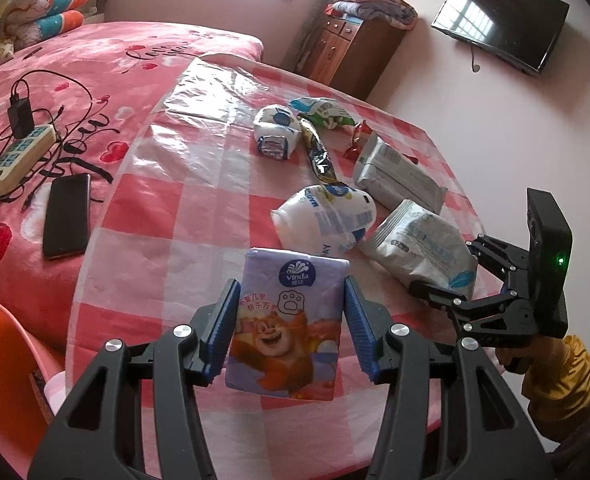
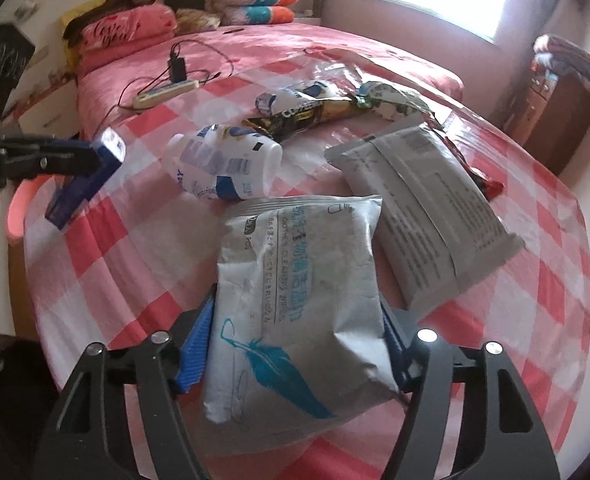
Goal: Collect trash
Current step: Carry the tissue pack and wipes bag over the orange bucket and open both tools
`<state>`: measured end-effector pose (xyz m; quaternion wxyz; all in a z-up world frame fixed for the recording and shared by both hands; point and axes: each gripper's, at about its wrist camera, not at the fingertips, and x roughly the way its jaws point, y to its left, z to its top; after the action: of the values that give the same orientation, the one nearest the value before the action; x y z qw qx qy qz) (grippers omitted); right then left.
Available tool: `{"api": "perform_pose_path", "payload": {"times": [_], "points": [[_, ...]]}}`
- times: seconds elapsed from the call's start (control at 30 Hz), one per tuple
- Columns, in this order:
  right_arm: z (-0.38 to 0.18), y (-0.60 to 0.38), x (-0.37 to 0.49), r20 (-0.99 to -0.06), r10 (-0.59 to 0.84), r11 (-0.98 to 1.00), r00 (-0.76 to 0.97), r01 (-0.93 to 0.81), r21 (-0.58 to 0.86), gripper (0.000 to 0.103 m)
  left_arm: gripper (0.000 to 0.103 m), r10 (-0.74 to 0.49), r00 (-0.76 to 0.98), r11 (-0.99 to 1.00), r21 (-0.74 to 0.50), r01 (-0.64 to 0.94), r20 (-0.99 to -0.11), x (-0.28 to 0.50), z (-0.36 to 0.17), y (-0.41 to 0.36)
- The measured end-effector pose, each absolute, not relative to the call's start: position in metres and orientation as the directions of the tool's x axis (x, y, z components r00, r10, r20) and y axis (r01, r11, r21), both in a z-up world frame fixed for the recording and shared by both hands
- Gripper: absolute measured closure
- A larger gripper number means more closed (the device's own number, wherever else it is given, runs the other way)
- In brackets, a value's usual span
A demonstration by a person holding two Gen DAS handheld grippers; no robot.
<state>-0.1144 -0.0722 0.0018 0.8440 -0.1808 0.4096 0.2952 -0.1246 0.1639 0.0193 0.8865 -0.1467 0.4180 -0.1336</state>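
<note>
Two fisheye views look down along hand-held tools at a round worktop (image 1: 183,184) with a pink and white checked plastic cover, standing against a pink bed (image 1: 95,80).

The left tool (image 1: 289,330) holds a purple tissue pack (image 1: 289,320) printed with a cartoon bear; its blue pads press on both long sides of the pack, whose lower end juts toward the camera. In the right wrist view this tool (image 2: 91,172) shows only from the side at the left edge, and the pack is hard to make out there.

The right tool (image 2: 295,344) has a grey wipes pouch (image 2: 295,300) with a teal feather print between its blue pads. The pouch covers most of both pads, and its sides look pinched in against them. In the left wrist view this tool (image 1: 451,280) reaches in from the right, with the pouch's far corner hiding its fingertips. A yellow sleeve (image 1: 563,384) behind it is cut off by the frame.

The rest of the trash lies on the worktop beyond: a second grey pouch (image 2: 427,208), two crumpled white and blue wrappers (image 1: 327,216) (image 1: 277,128), a dark snack wrapper (image 1: 319,152), a green and white bag (image 1: 323,110), and a red wrapper (image 1: 359,138) partly hidden behind the second pouch.

On the bed lie a phone (image 1: 66,216) and a power strip (image 1: 19,158) with tangled cables.
</note>
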Motion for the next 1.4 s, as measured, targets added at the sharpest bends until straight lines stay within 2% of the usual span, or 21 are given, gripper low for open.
{"api": "perform_pose_path", "payload": {"times": [0.4,0.7,0.97,1.4], "points": [[0.025,-0.088,-0.132,-0.753,0.371,0.854,0.543,-0.518,0.046,0.041,0.050,-0.387,0.635,0.908,-0.396,0.136,-0.668,-0.140,0.026,0.163],[0.048,-0.065,-0.144,-0.722,0.448,0.828,0.527,-0.550,0.112,0.041,0.050,-0.359,0.667,0.912,-0.396,0.102,-0.653,-0.156,0.031,0.184],[0.066,-0.014,-0.155,-0.708,0.543,0.747,0.451,-0.645,0.162,0.041,0.050,-0.275,0.703,0.924,-0.383,0.005,-0.656,-0.181,0.032,0.224],[0.063,0.111,-0.173,-0.720,0.668,0.530,0.186,-0.798,0.286,0.041,0.050,-0.070,0.705,0.906,-0.341,-0.252,-0.706,-0.233,0.013,0.315]]}}
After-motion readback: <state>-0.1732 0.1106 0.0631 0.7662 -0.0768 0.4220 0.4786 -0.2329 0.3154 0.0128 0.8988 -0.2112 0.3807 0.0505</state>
